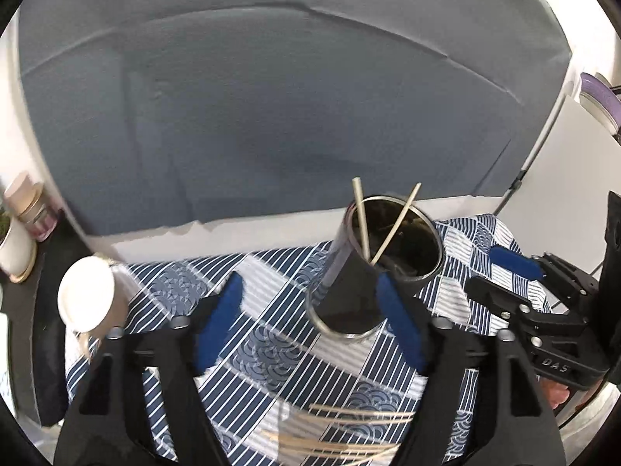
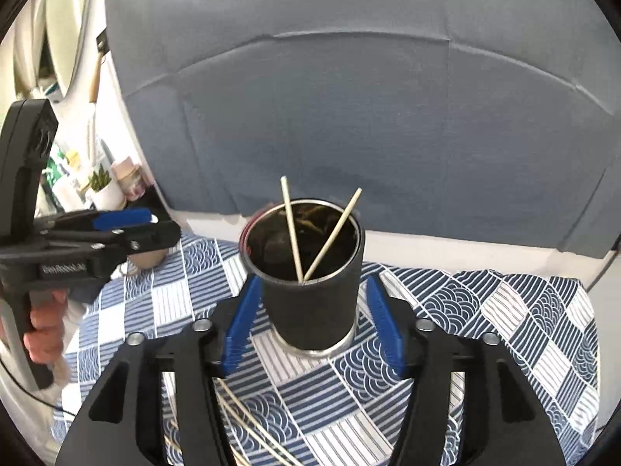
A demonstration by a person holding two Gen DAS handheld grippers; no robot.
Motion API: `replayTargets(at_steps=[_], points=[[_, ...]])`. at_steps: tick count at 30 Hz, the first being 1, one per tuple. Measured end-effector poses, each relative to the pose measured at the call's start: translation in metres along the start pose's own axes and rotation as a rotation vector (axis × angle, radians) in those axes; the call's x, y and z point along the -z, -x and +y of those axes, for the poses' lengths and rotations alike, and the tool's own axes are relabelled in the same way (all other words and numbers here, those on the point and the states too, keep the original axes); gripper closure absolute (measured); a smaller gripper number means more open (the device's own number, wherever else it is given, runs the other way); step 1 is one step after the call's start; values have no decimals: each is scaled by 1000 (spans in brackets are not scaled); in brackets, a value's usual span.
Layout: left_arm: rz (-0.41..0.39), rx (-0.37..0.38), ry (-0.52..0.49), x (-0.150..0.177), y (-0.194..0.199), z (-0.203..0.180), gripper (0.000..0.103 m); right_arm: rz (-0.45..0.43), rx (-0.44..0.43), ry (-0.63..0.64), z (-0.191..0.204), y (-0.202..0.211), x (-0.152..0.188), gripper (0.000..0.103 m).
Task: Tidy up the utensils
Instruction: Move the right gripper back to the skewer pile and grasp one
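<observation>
A black holder with a metal rim [image 2: 310, 291] stands on the blue patterned cloth [image 2: 485, 310]. Two chopsticks [image 2: 293, 229] lean crossed inside it. My right gripper [image 2: 312, 305] is open, and its blue pads flank the holder with a gap on each side. In the left wrist view the holder [image 1: 349, 283] stands tilted just ahead, and the chopsticks [image 1: 363, 225] stick out of it. My left gripper [image 1: 310, 322] is open; its right pad overlaps the holder's side in the picture. Several loose chopsticks [image 1: 341, 435] lie on the cloth below the grippers, and the loose chopsticks [image 2: 248, 423] show in the right wrist view too.
A lidded paper cup [image 1: 89, 295] stands at the cloth's left edge. A grey-blue upholstered back [image 2: 349, 97] rises behind the table. A small potted plant [image 2: 103, 190] and jars sit on a shelf at the far left. The cloth ends at the right near a white board [image 1: 562, 178].
</observation>
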State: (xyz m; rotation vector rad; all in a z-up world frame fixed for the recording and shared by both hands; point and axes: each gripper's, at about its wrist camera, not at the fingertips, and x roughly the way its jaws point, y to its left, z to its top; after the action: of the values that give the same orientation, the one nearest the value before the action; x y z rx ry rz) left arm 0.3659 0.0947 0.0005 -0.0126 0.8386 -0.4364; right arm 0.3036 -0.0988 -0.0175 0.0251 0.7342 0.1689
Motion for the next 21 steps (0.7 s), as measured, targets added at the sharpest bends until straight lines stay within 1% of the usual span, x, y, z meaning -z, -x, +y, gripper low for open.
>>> replayTargets(at_steps=[2, 3, 6, 9, 10, 13, 16, 18, 21], points=[[19, -22, 12, 9, 7, 7, 26, 19, -13, 22, 4, 4, 6, 40], [28, -30, 16, 13, 9, 9, 23, 33, -24, 33, 6, 4, 10, 35], [44, -53, 34, 32, 15, 17, 18, 78, -50, 80, 15, 2, 24, 31], [84, -87, 66, 56, 17, 25, 12, 136, -47, 138, 23, -7, 40, 26], [103, -95, 78, 63, 16, 27, 10, 155, -54, 147, 25, -11, 45, 23], [150, -121, 110, 84, 12, 31, 9, 195, -77, 172, 32, -21, 59, 19], [192, -139, 137, 103, 9, 31, 9, 241, -94, 230, 39, -32, 72, 19], [229, -159, 180, 116, 6, 32, 9, 271, -90, 267, 42, -40, 81, 19], [274, -174, 231, 137, 5, 31, 9, 311, -107, 264, 38, -51, 91, 19]])
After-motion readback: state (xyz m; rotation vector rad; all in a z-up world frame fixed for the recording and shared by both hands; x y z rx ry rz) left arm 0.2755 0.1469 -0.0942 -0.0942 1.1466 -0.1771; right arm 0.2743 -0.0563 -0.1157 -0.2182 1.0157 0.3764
